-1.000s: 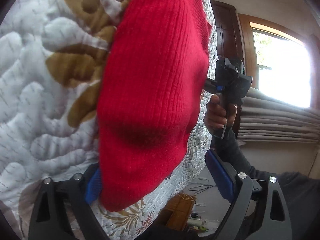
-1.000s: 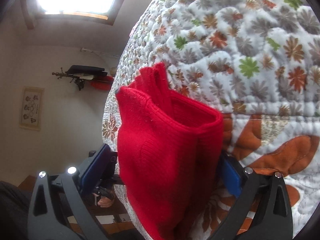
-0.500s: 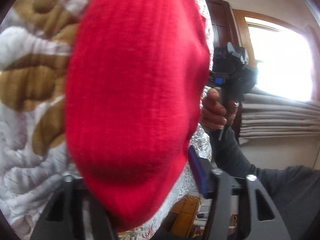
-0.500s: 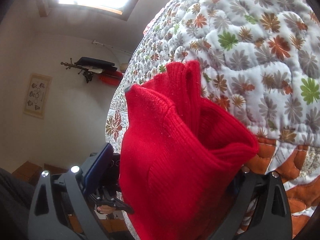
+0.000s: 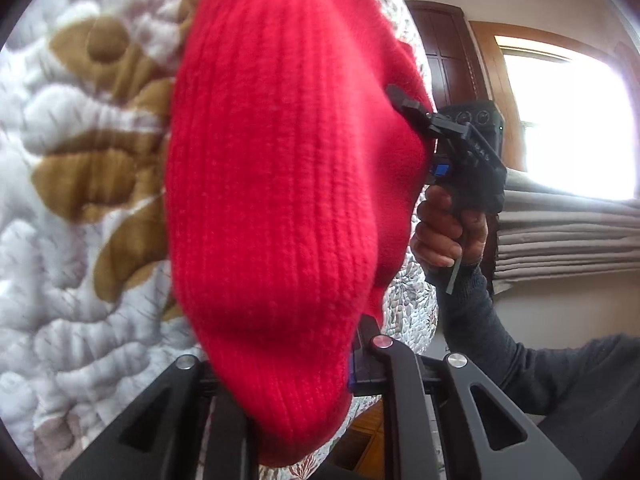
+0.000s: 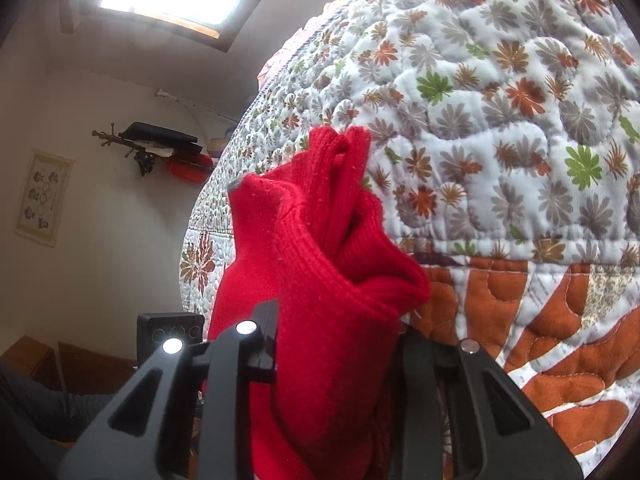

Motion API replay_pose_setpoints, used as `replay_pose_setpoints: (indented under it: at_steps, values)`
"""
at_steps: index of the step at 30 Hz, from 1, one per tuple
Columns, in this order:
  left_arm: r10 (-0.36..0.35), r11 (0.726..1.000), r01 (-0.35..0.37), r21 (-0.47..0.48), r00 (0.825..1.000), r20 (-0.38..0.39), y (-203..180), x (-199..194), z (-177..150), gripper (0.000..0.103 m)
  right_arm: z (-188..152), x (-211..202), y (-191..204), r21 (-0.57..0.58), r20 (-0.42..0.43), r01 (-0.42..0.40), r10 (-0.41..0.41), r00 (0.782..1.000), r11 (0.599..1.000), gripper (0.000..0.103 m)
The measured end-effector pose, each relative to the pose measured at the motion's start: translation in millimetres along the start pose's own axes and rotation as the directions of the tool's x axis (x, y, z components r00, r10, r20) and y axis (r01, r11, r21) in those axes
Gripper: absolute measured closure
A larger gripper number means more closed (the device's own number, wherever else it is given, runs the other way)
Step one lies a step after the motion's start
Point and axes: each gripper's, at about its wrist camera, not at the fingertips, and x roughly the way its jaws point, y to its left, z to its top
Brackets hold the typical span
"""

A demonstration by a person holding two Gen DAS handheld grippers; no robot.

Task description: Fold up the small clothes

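Observation:
A red ribbed knit garment (image 5: pixel 280 200) fills the middle of the left wrist view, hanging in front of the quilted bedspread (image 5: pixel 80 160). My left gripper (image 5: pixel 292 364) is shut on its lower end, with knit bulging over both fingers. In the right wrist view the same red garment (image 6: pixel 320 280) is bunched into folds, and my right gripper (image 6: pixel 336 332) is shut on it. From the left view, one finger (image 5: pixel 412 110) of the right gripper presses into the garment's far edge, and a hand (image 5: pixel 444 232) holds that gripper's grip.
The flower-patterned quilt (image 6: pixel 500 120) with an orange border (image 6: pixel 540 320) covers the bed under the garment. A bright window (image 5: pixel 572 128) and stacked grey blinds (image 5: pixel 568 240) lie to the right. A wall rack (image 6: pixel 156 144) and a framed picture (image 6: pixel 40 200) hang beyond the bed's edge.
Both grippers' fingers have drawn in from wide apart onto the red garment. The garment has bunched up and risen off the quilt between them.

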Motion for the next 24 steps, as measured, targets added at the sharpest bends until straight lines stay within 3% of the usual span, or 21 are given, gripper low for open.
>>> replay_pose_setpoints:
  at_steps: [8, 14, 24]
  values:
    - [0.026, 0.999, -0.027, 0.022, 0.998, 0.055, -14, -42, -1, 0.087, -4, 22, 39, -0.006, -0.005, -0.017, 0.017, 1.0, 1.0, 0.078]
    - [0.095, 0.995, -0.097, 0.009, 0.989, 0.113, -12, -94, -29, 0.087, -6, 74, 88, -0.053, -0.061, -0.053, 0.05, 0.997, 0.997, 0.078]
    - [0.219, 0.975, -0.195, -0.11, 0.932, 0.288, 16, -209, -119, 0.087, -20, 209, 211, -0.204, -0.235, -0.154, 0.104, 0.966, 0.967, 0.079]
